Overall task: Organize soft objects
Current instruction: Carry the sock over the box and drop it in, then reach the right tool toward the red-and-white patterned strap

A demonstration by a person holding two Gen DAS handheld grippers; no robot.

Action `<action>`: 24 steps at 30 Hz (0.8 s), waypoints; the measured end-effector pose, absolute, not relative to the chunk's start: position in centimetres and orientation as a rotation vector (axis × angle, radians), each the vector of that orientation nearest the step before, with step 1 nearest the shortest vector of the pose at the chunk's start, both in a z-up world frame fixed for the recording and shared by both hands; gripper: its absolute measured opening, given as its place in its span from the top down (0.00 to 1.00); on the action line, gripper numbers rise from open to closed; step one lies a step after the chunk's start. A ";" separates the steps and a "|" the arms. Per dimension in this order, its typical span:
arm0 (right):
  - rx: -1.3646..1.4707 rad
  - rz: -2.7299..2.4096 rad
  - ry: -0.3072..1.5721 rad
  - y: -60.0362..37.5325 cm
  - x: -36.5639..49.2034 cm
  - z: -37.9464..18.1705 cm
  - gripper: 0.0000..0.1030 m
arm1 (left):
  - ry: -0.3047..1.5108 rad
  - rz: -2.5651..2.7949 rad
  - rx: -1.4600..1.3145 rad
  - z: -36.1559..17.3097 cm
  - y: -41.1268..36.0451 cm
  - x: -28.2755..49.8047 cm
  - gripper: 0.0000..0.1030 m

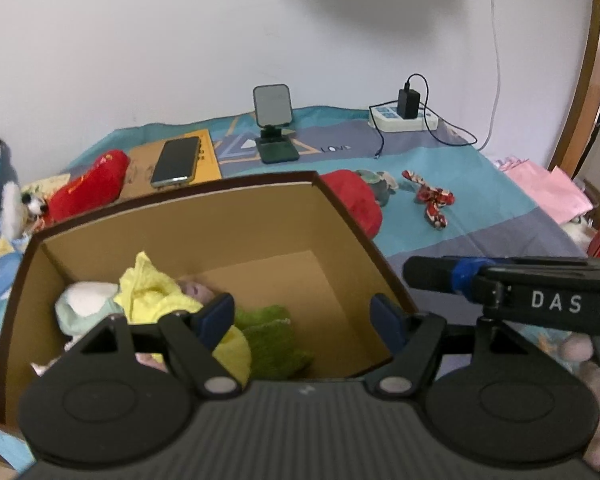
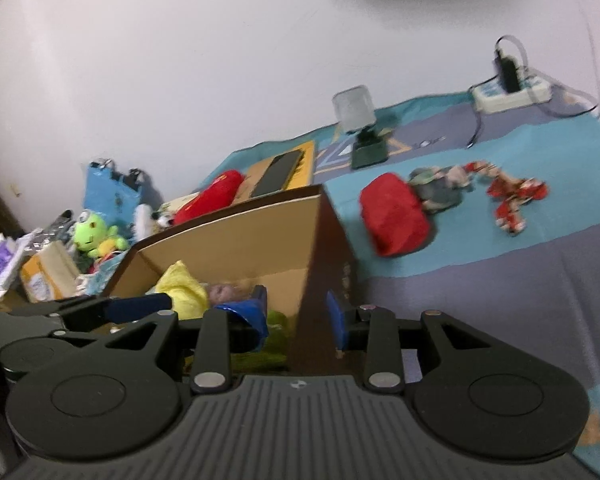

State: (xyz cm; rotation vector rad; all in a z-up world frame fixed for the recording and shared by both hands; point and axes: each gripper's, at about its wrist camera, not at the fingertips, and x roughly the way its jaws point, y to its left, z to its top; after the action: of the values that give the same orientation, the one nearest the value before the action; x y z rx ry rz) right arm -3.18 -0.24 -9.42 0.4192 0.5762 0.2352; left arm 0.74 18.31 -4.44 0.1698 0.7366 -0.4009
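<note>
An open cardboard box [image 1: 228, 216] stands on the bed and holds a yellow cloth [image 1: 156, 292], a green cloth [image 1: 276, 336] and a pale plush [image 1: 84, 304]. My left gripper [image 1: 304, 316] is open and empty above the box's near side. My right gripper [image 2: 300, 316] is open and straddles the box's right wall [image 2: 324, 248], one finger inside, one outside. On the bedspread beyond lie a red soft toy [image 2: 396, 212], a grey-green plush [image 2: 436, 188] and a red patterned cloth [image 2: 512, 196]. Another red plush [image 1: 88, 188] lies at the left.
A phone [image 1: 176, 162] lies on a flat carton, a phone stand [image 1: 274, 120] stands behind the box, and a power strip [image 1: 404, 116] with charger and cable sits by the wall. A green frog plush [image 2: 96, 236] and clutter lie at the far left. Pink bags [image 1: 548, 188] lie at the right.
</note>
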 end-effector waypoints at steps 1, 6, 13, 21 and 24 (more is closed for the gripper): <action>0.413 0.224 0.570 -0.4 -3.5 -9.4 0.85 | 0.737 -0.397 0.179 -4.4 18.0 0.7 0.29; 0.409 0.188 0.569 -1.7 -4.2 -9.5 0.84 | 0.756 -0.357 0.205 -4.4 16.6 0.6 0.28; 0.394 0.255 0.607 -3.5 -4.3 -9.7 0.84 | 0.772 -0.274 0.238 -3.9 14.5 0.1 0.27; 0.383 0.294 0.642 -6.4 -4.2 -10.0 0.83 | 0.798 -0.211 0.213 -3.8 12.0 -0.3 0.27; 0.384 0.296 0.654 -7.8 -4.1 -10.2 0.83 | 0.788 -0.202 0.216 -3.6 10.8 -0.4 0.27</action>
State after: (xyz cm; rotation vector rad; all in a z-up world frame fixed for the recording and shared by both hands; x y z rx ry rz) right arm -4.06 -7.78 -10.24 0.3841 0.6537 0.2965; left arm -0.37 10.77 -3.61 0.2155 0.7884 -0.2017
